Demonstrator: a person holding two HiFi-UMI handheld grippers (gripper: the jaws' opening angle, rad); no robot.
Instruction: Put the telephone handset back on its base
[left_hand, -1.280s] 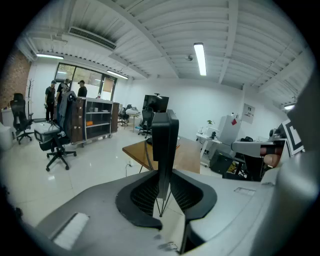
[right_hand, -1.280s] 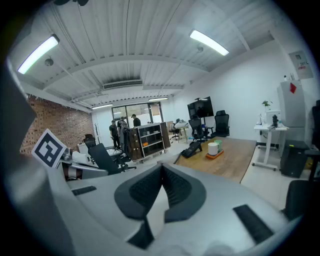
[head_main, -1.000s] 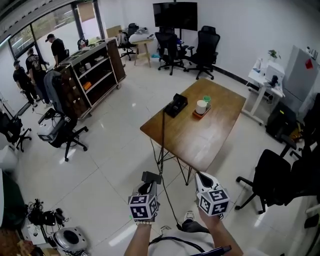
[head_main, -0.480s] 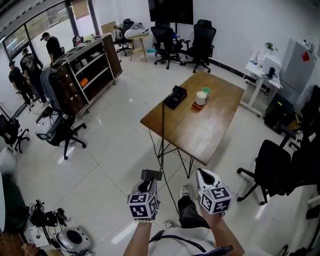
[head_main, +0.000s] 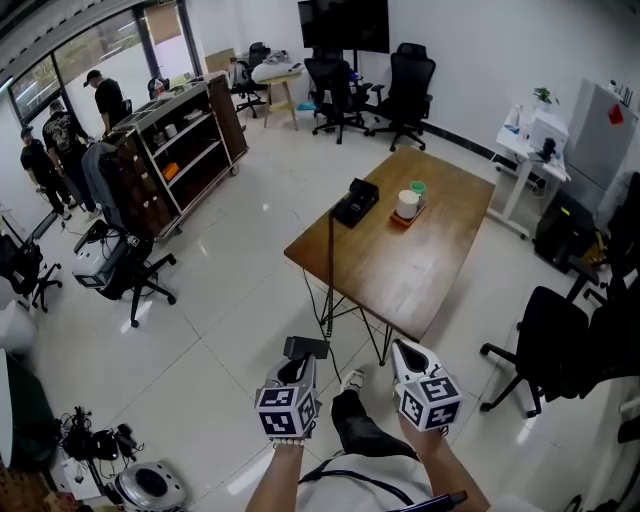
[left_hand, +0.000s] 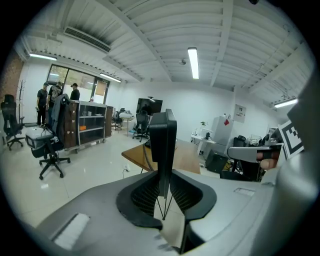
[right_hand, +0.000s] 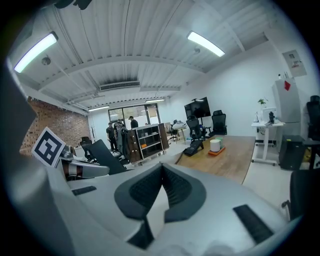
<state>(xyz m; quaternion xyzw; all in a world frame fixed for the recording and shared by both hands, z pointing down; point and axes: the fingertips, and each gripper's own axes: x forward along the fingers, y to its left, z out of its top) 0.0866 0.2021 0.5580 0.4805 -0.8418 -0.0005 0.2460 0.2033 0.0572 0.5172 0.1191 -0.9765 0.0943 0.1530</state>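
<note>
The black telephone handset (head_main: 305, 348) stands upright between the jaws of my left gripper (head_main: 300, 362), which is shut on it; in the left gripper view the handset (left_hand: 164, 145) fills the gap between the ribbed pads. Its dark cord (head_main: 329, 270) runs up from there to the black telephone base (head_main: 355, 203) on the near left corner of the wooden table (head_main: 440, 270). Both grippers hang over the floor, well short of the table. My right gripper (head_main: 405, 357) is shut with nothing in it. From the right gripper view the base (right_hand: 194, 146) lies far ahead.
A white cup on an orange coaster (head_main: 406, 205) stands right of the base. Black office chairs (head_main: 545, 345) stand right of the table and behind it. A wheeled shelf unit (head_main: 170, 150) and several people stand at the far left. My leg (head_main: 355, 430) shows below the grippers.
The view has shifted a little and a leg has swung forward under the grippers. The grippers keep the same pose, the handset still in the left one.
</note>
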